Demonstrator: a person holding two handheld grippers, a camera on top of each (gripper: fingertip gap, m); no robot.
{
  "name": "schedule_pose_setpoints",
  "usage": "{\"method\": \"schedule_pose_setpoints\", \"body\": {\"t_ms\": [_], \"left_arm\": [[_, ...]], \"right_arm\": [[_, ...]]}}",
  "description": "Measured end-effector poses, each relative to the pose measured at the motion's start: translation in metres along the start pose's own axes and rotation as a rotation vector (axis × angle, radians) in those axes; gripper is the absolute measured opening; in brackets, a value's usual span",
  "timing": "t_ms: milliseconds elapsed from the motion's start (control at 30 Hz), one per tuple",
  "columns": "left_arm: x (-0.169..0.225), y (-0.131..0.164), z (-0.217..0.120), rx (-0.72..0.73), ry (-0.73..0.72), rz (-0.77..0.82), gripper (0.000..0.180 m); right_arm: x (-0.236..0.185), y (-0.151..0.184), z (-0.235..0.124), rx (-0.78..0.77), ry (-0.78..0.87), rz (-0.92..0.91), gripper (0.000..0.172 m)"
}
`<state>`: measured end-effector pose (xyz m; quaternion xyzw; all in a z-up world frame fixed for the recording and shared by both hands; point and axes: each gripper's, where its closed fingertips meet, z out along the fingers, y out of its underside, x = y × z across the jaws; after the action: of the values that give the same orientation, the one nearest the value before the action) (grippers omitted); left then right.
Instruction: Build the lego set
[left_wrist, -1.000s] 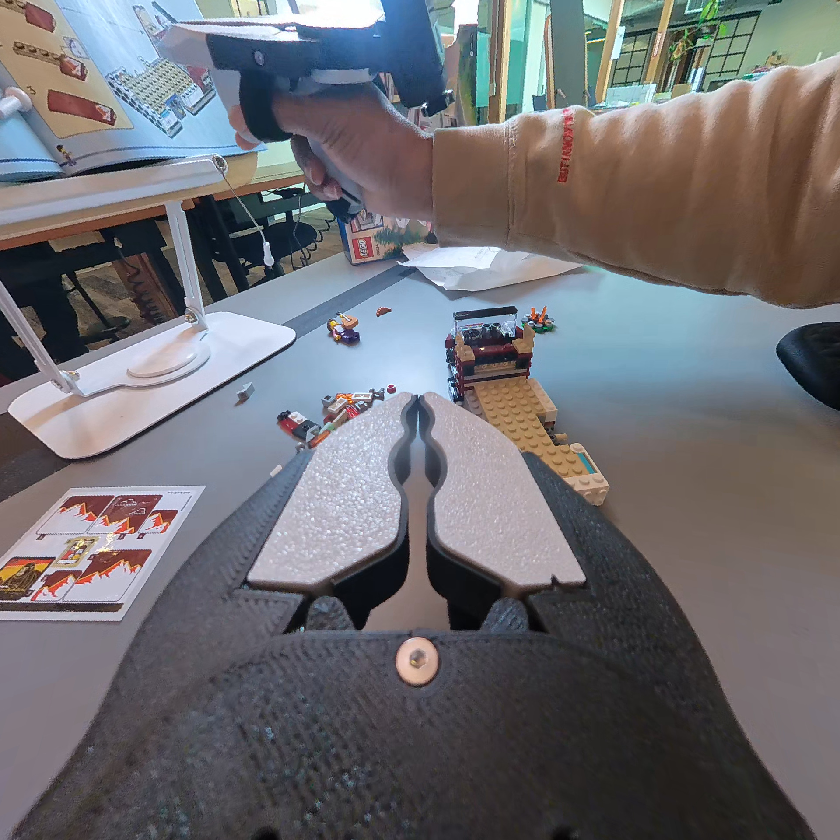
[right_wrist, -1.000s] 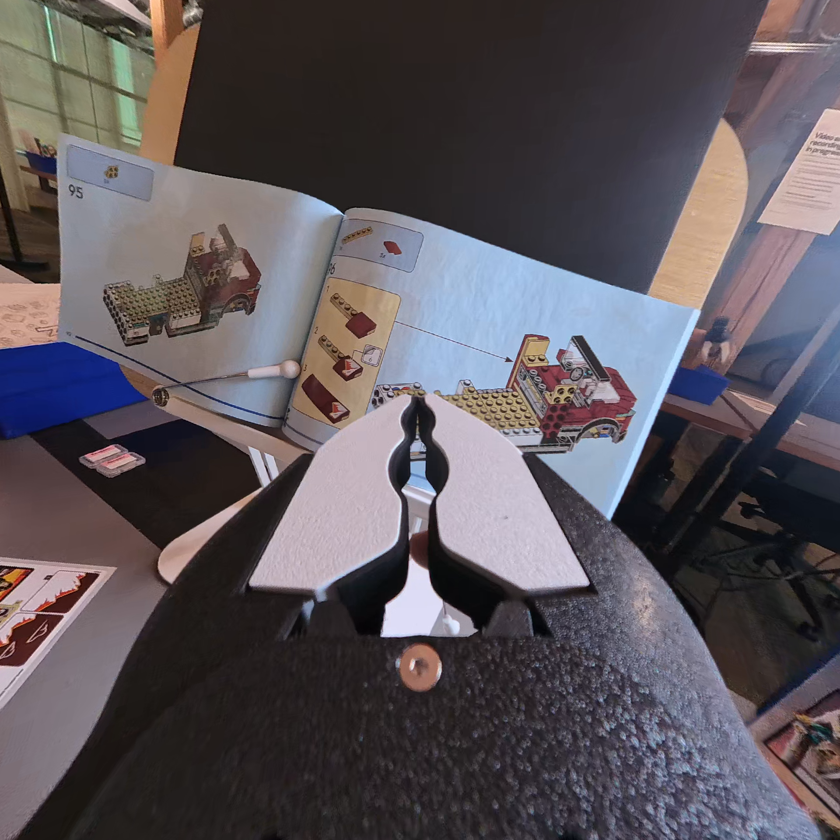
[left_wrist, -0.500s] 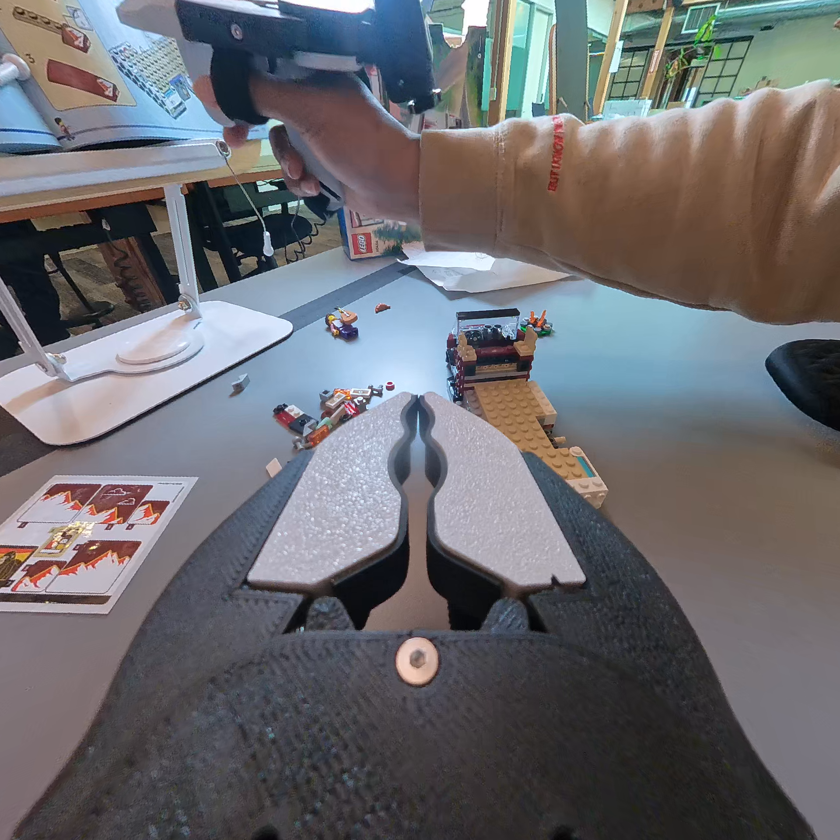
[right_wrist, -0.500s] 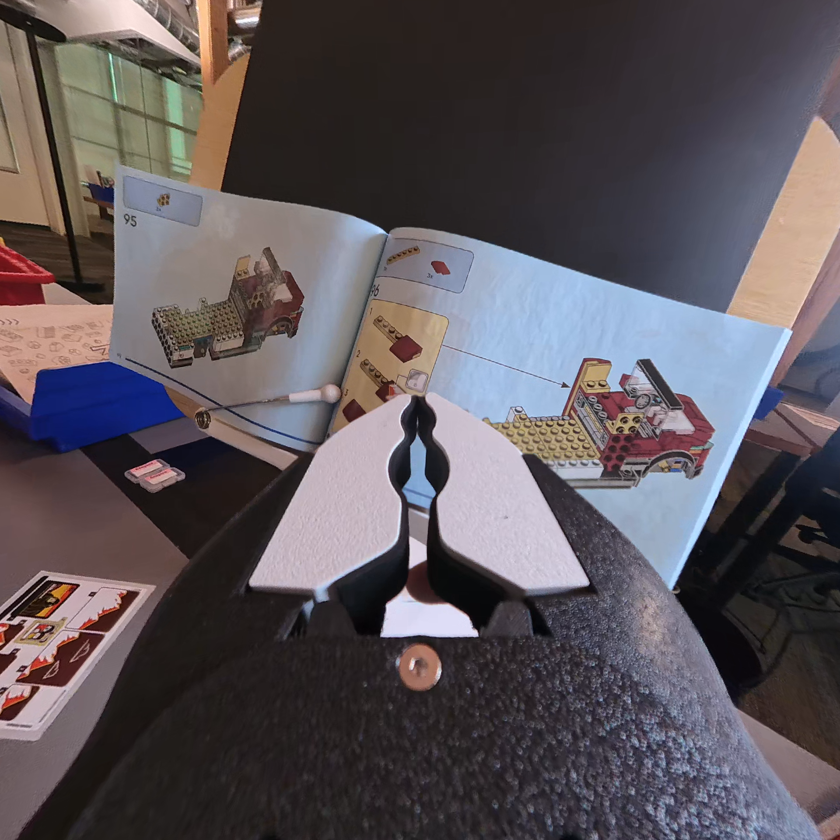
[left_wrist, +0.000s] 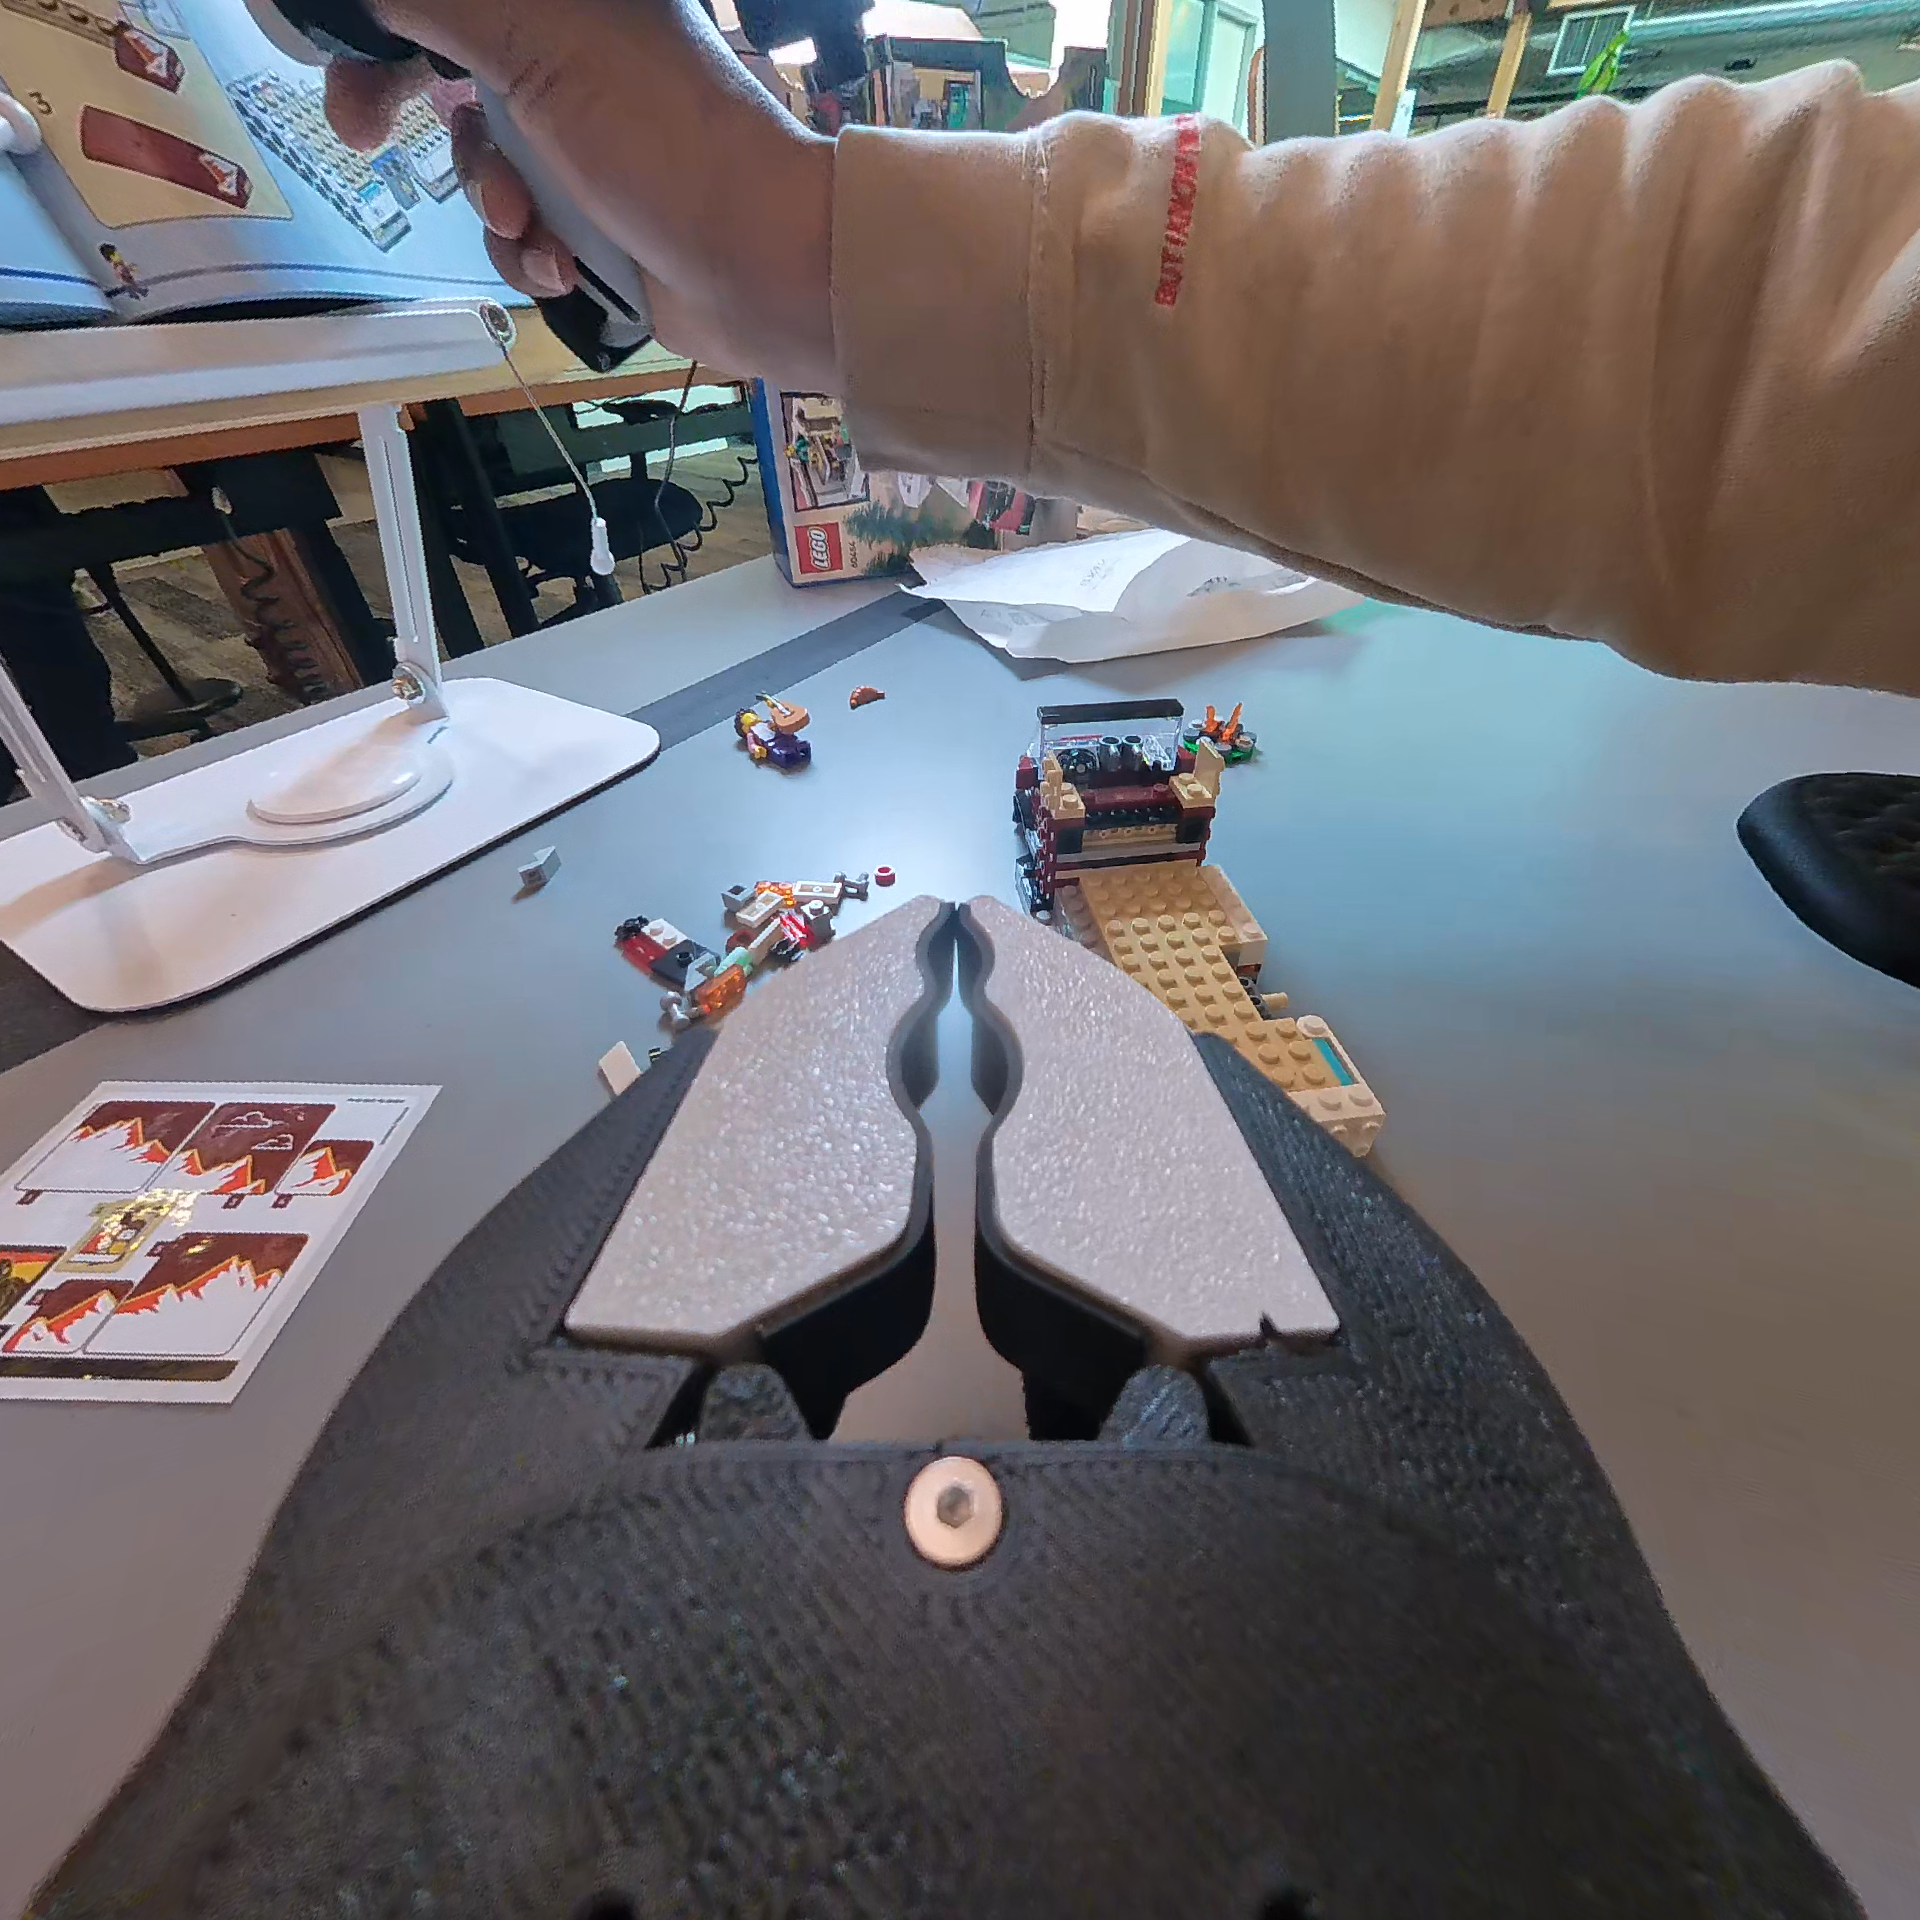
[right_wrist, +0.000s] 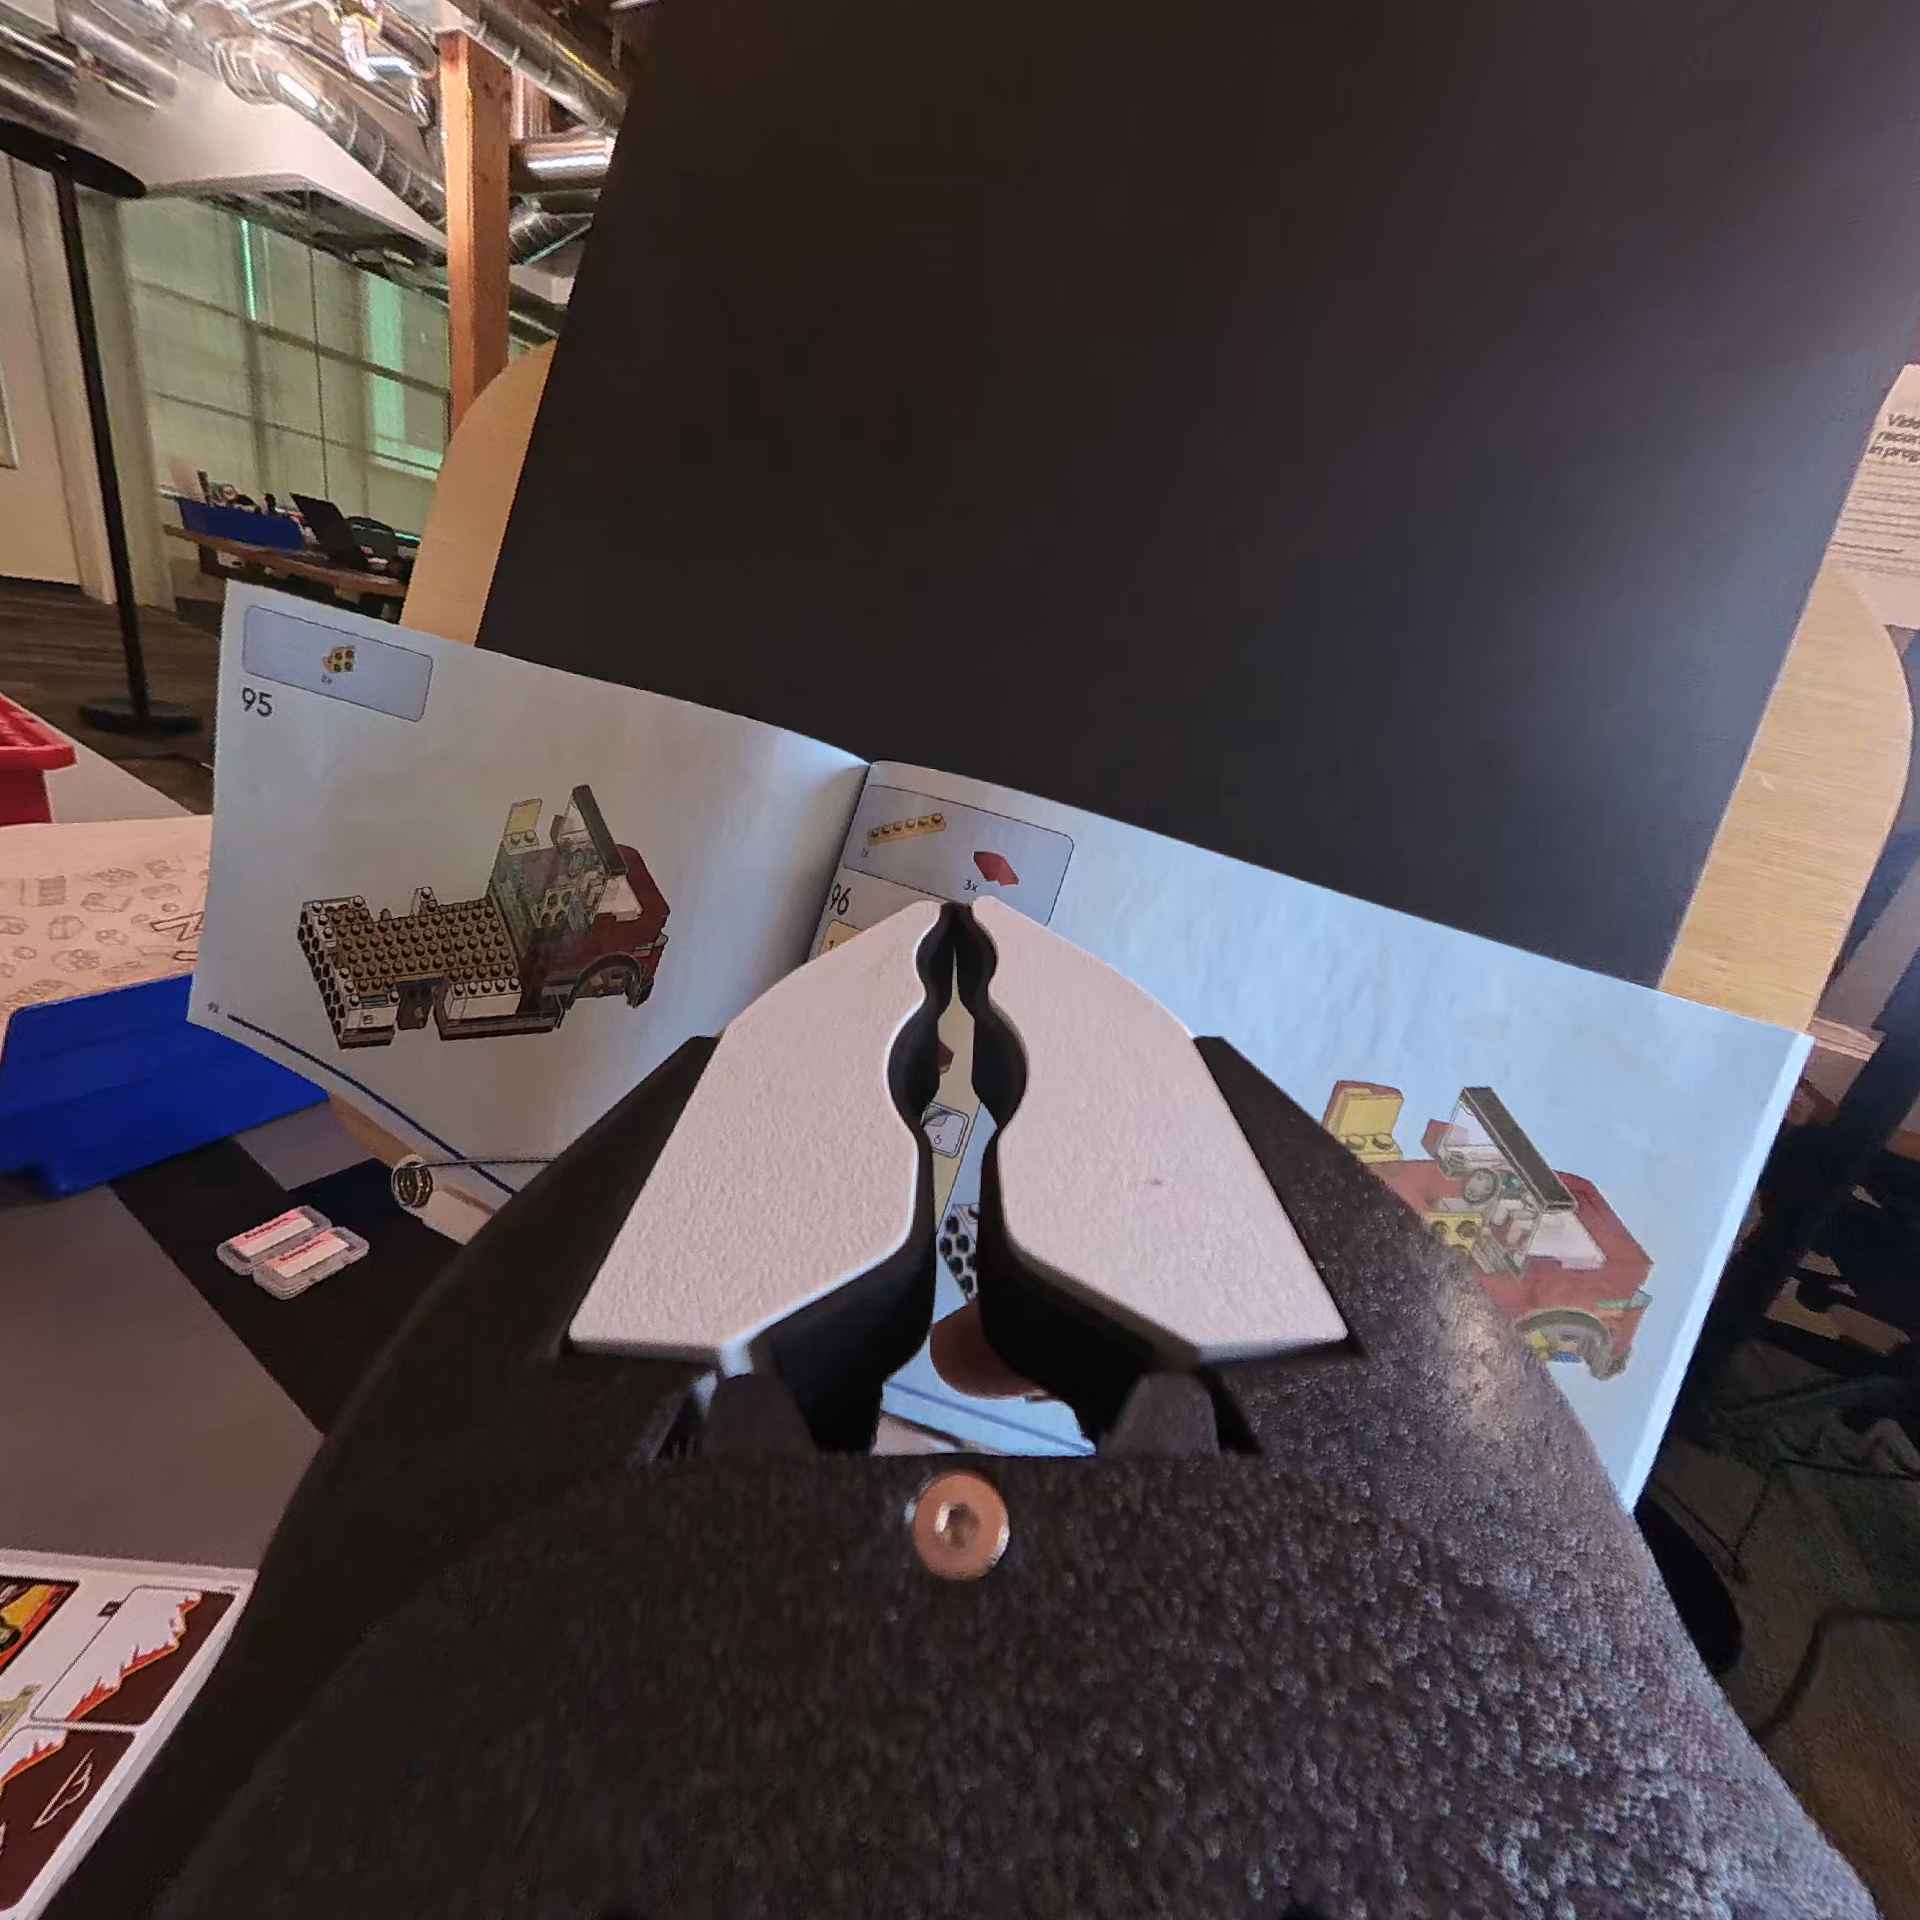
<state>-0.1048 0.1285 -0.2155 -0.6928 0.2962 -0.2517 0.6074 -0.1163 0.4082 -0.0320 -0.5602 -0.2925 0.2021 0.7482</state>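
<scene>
1. A sticker sheet (left_wrist: 197, 1236) lies flat on the grey table (left_wrist: 1558, 1039) at the far left; thin and limp, it would likely have to be lifted by an edge.
2. A white book stand (left_wrist: 312, 821) sits behind it and carries an open instruction booklet (right_wrist: 436, 831). The pages look light and floppy, easy to crease.
3. A scatter of small loose bricks (left_wrist: 727, 935) lies just ahead and left of the left tool (left_wrist: 956, 912). They are hard, smooth and tiny, so probably slippery; a pinch across flat sides would suit them.
4. The left tool hovers above the table with its tips together and nothing between them.
5. Just right of it stands a half-built brick truck (left_wrist: 1143, 862), dark red cab and tan studded bed. It is rigid but likely to snap apart at the joints; the broad bed sides look the safest hold.
6. The right tool (right_wrist: 961, 912), held in a hand (left_wrist: 623, 156), points at the booklet, tips together, gripping nothing.
</scene>
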Motion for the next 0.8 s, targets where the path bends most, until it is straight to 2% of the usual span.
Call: {"method": "schedule_pose_setpoints", "body": {"t_ms": [300,433,600,700,800], "left_arm": [[0.000,0.000,0.000,0.000,0.002,-0.008,0.000],[-0.002,-0.001,0.000,0.001,-0.012,-0.004,0.000],[-0.007,0.003,0.000,-0.021,-0.041,-0.014,0.000],[-0.007,-0.001,-0.001,0.000,-0.035,-0.018,0.000],[-0.001,-0.008,-0.003,0.039,-0.012,0.004,0.000]], "right_arm": [[0.004,-0.001,0.000,0.000,0.004,0.006,0.000],[-0.003,-0.009,-0.018,0.007,-0.042,-0.006,0.001],[-0.024,-0.027,-0.079,0.025,-0.083,-0.125,0.028],[-0.047,-0.024,-0.133,-0.008,-0.163,-0.119,0.031],[-0.066,-0.006,-0.191,-0.090,-0.231,-0.057,0.033]]}}
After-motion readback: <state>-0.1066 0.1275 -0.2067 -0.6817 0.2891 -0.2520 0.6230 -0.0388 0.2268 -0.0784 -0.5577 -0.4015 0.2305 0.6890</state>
